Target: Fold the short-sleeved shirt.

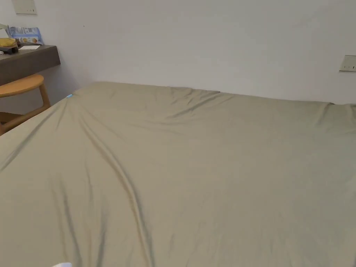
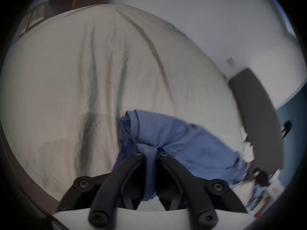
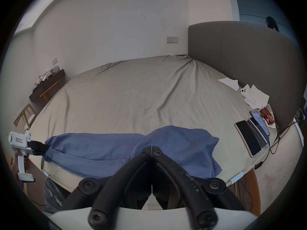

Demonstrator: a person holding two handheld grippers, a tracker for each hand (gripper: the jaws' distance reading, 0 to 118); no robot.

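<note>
- The blue short-sleeved shirt (image 3: 93, 149) is bunched up along the near edge of the bed (image 3: 141, 92), strung out between the two grippers and not flat at all.
- The left gripper (image 2: 147, 152) has a wad of the blue cloth pinched between its jaws; you can see the fabric running right down through the gap. In the right gripper view the same tool sits at the shirt's far end, near the bed's left corner.
- The right gripper (image 3: 151, 148) has its jaws together at the tips, pushed up against a hump of shirt. Looks like it's nipping a thin bit, but I honestly can't tell if any cloth is actually in there.
- Handling-wise: thin woven cotton by the look of it, so light, floppy and zero stiffness. It'll sag and crumple wherever it isn't held, and it should drag fine over the tan sheet.
- Best places to grab are the stitched bits, I reckon: shoulder seams, hem corners, the placket strip near the left jaws. Doubled fabric slips less than a single layer.
- Phones (image 3: 249, 137) sit near the right edge by the headboard (image 3: 240, 59), well apart from the shirt, but worth not flinging it that way.
</note>
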